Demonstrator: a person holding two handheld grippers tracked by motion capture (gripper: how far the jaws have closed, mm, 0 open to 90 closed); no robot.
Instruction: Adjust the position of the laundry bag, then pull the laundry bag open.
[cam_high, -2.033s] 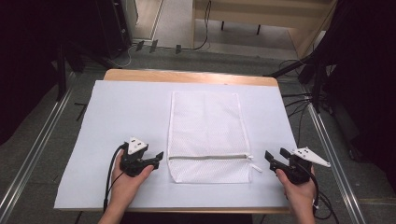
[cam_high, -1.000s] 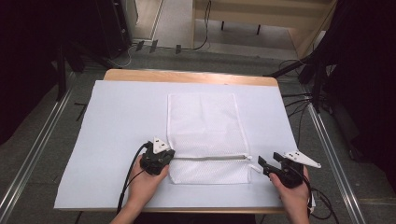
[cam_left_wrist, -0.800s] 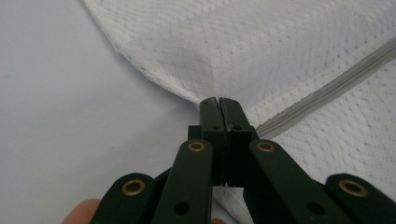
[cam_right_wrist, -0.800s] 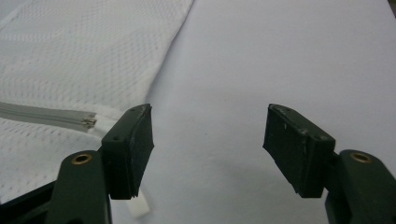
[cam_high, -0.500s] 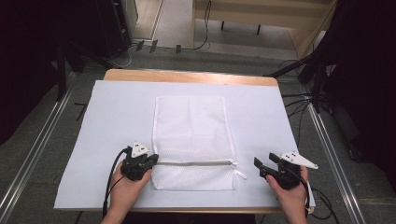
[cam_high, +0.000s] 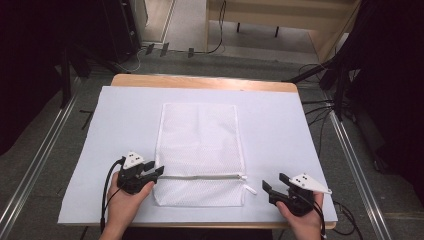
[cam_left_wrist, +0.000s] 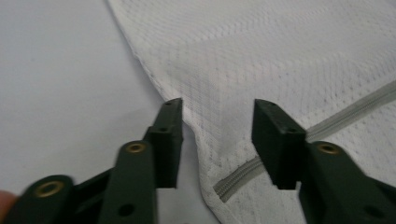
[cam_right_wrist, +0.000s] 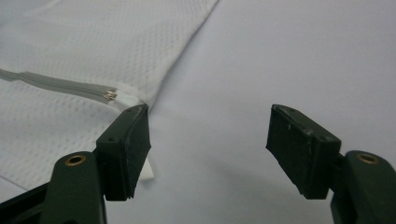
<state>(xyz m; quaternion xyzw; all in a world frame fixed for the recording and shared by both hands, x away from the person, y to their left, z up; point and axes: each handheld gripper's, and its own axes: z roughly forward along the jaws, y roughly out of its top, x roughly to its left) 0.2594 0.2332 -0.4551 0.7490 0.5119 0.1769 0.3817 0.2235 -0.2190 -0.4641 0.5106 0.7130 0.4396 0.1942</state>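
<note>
A white mesh bag lies flat on the white sheet that covers the table, a little left of the middle, its long side running away from the person and its short near edge close to the front of the sheet. A grey zipper crosses the bag from side to side near that near edge, with its pull tab lying on the sheet just off the bag's right edge. The left gripper sits at the bag's left edge, level with the zipper's left end, held in the left hand. In the left gripper view its jaws stand a moderate way apart and straddle the bag's edge: one jaw is over the bare sheet just beside the hem, the other is over the mesh, and the zipper's end lies between them; they grip nothing. The right gripper rests on the sheet to the right of the bag, near the pull tab but apart from the bag, held in the right hand. In the right gripper view its jaws are spread wide and hold nothing; the slider and the bag's corner lie just beyond the left jaw, and the white tab pokes out beside that jaw.
</note>
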